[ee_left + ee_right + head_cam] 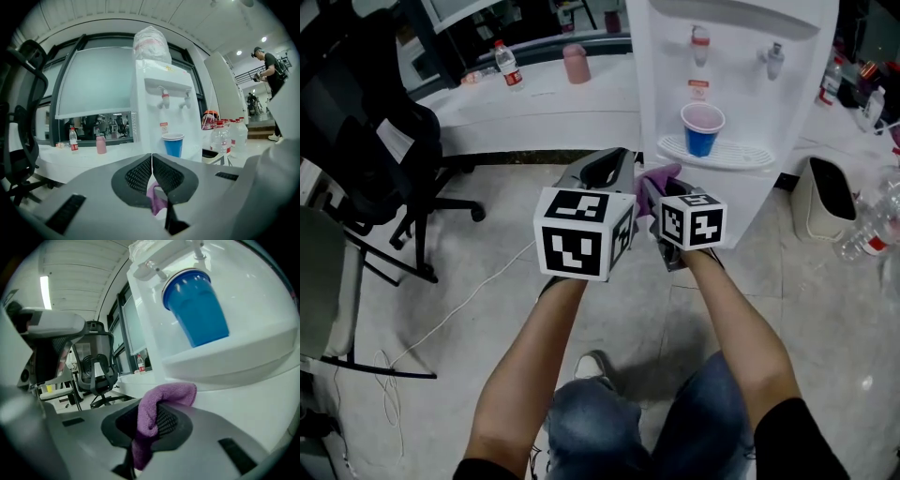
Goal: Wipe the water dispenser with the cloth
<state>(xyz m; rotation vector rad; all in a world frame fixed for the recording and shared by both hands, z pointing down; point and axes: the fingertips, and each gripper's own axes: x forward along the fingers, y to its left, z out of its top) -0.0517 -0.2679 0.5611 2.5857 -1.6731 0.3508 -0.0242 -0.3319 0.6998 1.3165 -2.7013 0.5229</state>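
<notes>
The right tongs (659, 195) are clamped on a purple cloth (662, 175). In the right gripper view the cloth (159, 401) is folded over between the two pads of the right tongs (151, 422), one end hanging down and the other bulging out just below the drip tray (234, 362) of the white water dispenser (262, 399). Whether it touches the dispenser front, I cannot tell.

The left tongs (606, 161) sit just beside it, and in the left gripper view their tips (151, 161) meet. A scrap of purple (157, 199) shows in the gap lower down, and it is unclear if it is pinched there.

A blue cup (702, 129) stands upright on the left part of the dispenser's drip tray (741, 157), under the red-tagged tap (700, 42). Its inside looks pale, and what it holds cannot be told. A large jug wrapped in clear plastic (151, 41) sits on top of the dispenser (157, 101).

On the white table (544, 111) left of the dispenser (731, 66) stand a clear bottle with a red label (508, 64) and a closed pink tumbler (577, 63), both near its far edge. On the floor (487, 272) right of the dispenser is an open beige bin (823, 199) with a dark inside, and clear bottles (862, 234) are just beyond it.
</notes>
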